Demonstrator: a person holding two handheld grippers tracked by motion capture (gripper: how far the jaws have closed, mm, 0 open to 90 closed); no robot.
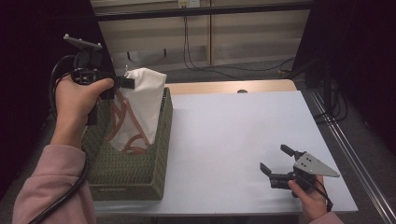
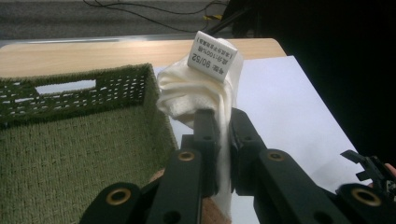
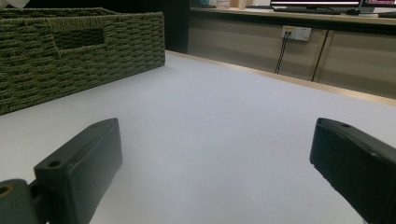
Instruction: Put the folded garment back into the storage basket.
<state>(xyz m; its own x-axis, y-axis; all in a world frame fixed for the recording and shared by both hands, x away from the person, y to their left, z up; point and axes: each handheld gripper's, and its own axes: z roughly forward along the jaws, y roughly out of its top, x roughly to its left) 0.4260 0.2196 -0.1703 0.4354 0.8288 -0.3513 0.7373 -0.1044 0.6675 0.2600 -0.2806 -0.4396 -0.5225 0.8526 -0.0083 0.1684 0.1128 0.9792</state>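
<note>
Left claw (image 2: 223,123) clamps white cloth (image 1: 140,100) raised above green basket (image 1: 140,179); right claw (image 1: 276,159) spread wide, low over counter (image 1: 224,140).

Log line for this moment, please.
left hand-held gripper: shut on white cloth, lifted over green basket | right hand-held gripper: open, empty, low over table

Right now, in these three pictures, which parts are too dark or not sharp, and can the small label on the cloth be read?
High view: both side edges fall into black, while the pale table sheet is evenly lit. Left gripper view: the white cloth's small label shows "90/52" sharply; the left gripper looks soft, and the right side is black. Right gripper view: the right gripper is blurred; the green woven basket is crisp.
</note>
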